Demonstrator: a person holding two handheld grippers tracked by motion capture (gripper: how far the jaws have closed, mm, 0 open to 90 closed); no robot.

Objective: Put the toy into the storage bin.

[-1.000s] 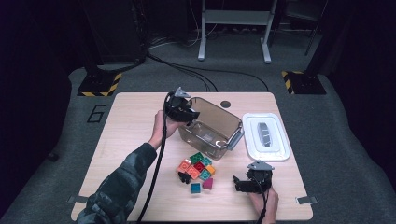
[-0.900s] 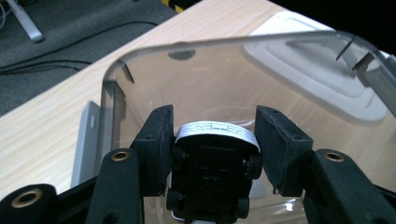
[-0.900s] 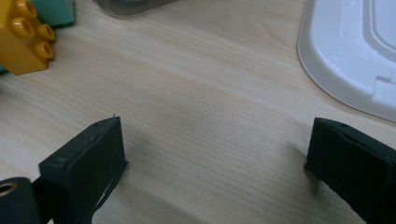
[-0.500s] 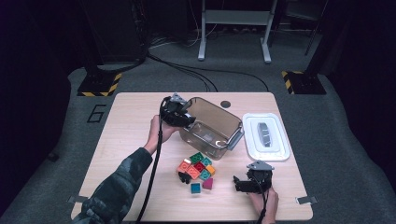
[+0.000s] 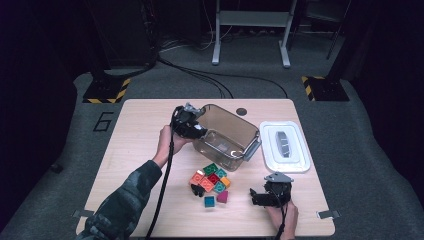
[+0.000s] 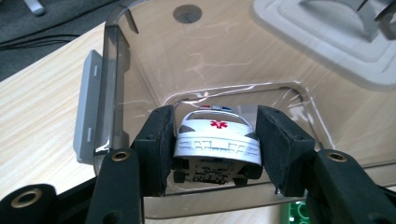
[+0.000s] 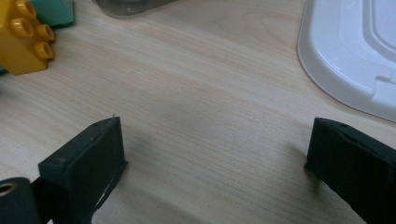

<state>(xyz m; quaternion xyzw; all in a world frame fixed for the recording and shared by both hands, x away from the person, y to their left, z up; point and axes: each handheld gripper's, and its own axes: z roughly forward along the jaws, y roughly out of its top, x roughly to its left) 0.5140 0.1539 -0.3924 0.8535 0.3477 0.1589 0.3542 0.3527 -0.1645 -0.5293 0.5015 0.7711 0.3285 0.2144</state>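
Left gripper (image 6: 215,140): my jaws pinch a toy car (image 6: 215,137) by its two sides, the pads pressed against it.
Car: white, with a red star mark on the hood and a blue-and-red light bar; its nose points away from me and its underside shows at the bottom of the left gripper view.
Where the car is: I hold it at the mouth of the bin (image 5: 227,135), just inside the near rim; in the left gripper view the bin's clear floor lies straight behind it.
Bin: clear smoky plastic, tipped on its side on the table (image 5: 130,150), its open mouth turned toward my left hand (image 5: 166,140); a grey latch (image 6: 88,107) sits on the wall at the left of the left gripper view.
Right gripper (image 7: 215,154): my jaws are spread wide with nothing between them, low over bare wood near the table's front edge.
Lid (image 5: 284,146): white, flat on the table just right of the bin; its edge shows at the top right of the right gripper view.
Blocks (image 5: 210,182): a small heap of coloured ones between the bin and my right gripper; a yellow block (image 7: 25,39) lies off the left jaw.
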